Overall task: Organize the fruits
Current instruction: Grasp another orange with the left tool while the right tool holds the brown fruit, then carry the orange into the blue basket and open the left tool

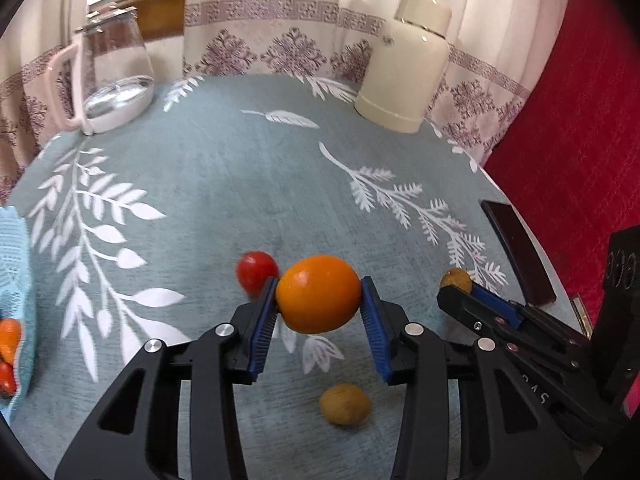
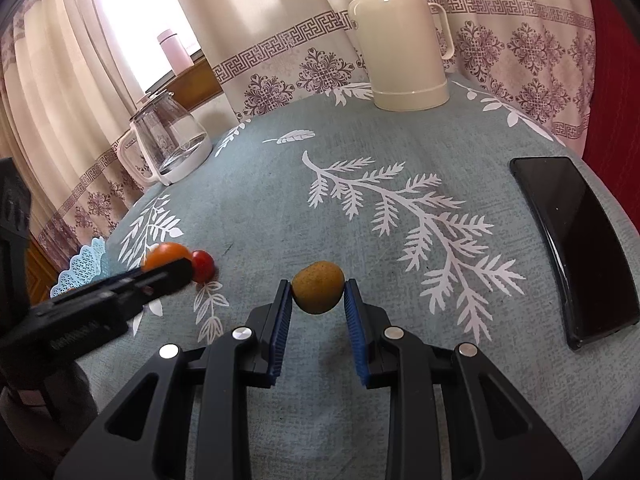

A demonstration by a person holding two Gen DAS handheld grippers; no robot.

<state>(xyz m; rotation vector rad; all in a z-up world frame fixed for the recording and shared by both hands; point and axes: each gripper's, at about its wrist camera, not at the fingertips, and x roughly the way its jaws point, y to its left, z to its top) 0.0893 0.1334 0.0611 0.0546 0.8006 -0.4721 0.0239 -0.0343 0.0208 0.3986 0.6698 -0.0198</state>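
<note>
In the left wrist view my left gripper (image 1: pixel 319 286) is shut on an orange (image 1: pixel 318 300), gripped at its two sides. A red tomato (image 1: pixel 256 272) lies just behind its left finger. A loose brown kiwi (image 1: pixel 346 404) rests on the cloth below the orange. In the right wrist view my right gripper (image 2: pixel 318 285) is shut on a second brown kiwi (image 2: pixel 318 292). That gripper (image 1: pixel 456 286) also shows at the right of the left wrist view. The left gripper (image 2: pixel 176 272) with the orange (image 2: pixel 168 254) and the tomato (image 2: pixel 202 266) appear at the left of the right wrist view.
A light blue basket (image 1: pixel 14 248) with orange and red fruit stands at the table's left edge. At the back are a glass kettle (image 1: pixel 114 76) and a cream thermos (image 1: pixel 408 64). A black phone (image 2: pixel 576 248) lies at the right. The blue-grey tablecloth (image 1: pixel 224 184) covers the round table.
</note>
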